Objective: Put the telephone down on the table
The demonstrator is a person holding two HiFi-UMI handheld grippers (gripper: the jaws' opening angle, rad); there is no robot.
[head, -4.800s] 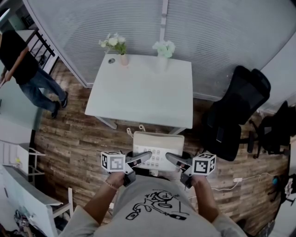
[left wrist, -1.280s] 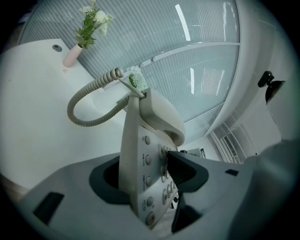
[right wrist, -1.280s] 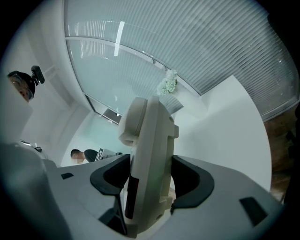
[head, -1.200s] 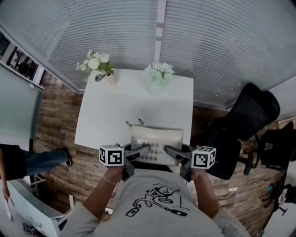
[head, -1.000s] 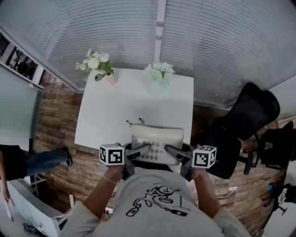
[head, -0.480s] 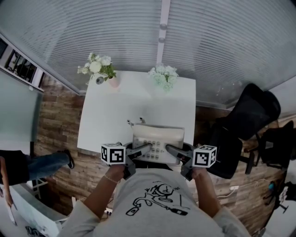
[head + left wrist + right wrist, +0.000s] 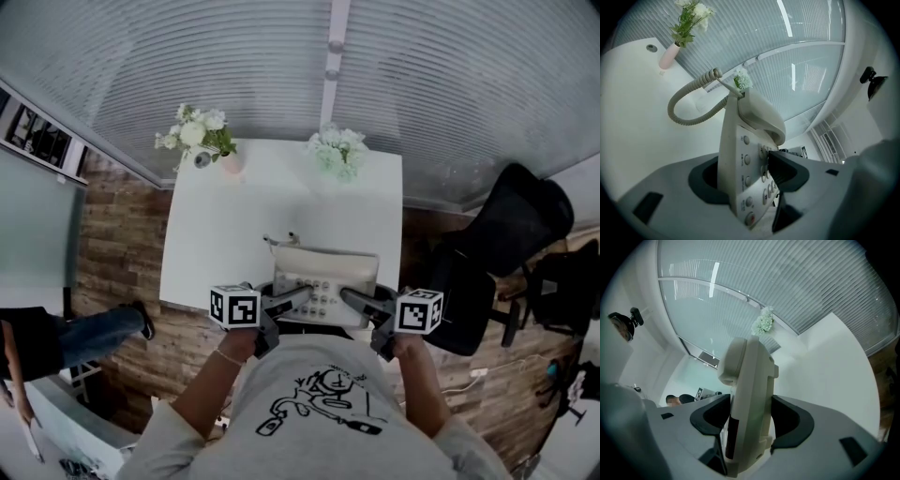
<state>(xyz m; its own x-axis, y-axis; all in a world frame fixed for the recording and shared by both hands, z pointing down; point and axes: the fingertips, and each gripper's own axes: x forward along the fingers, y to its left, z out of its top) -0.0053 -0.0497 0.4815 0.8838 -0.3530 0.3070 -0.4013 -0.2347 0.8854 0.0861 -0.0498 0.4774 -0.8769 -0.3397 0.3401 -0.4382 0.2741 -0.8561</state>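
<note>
2 grippers carry the telephone [image 7: 323,274]. Head view: it sits over the surface's [image 7: 281,206] near edge. Left gripper view: left gripper [image 7: 745,174] clamps its keypad side, jaws just eased slightly wider; coiled cord [image 7: 686,105] loops over the surface. Right gripper view: right gripper [image 7: 751,423] clamps its other side.

From the head view, it cannot be told whether the telephone [image 7: 323,279] rests on the table [image 7: 234,216] or hangs just above it. Its key labels are too small to read. The right tool [image 7: 751,420] covers its lower end. A person [image 7: 94,330] is cut off by the left edge.
</note>
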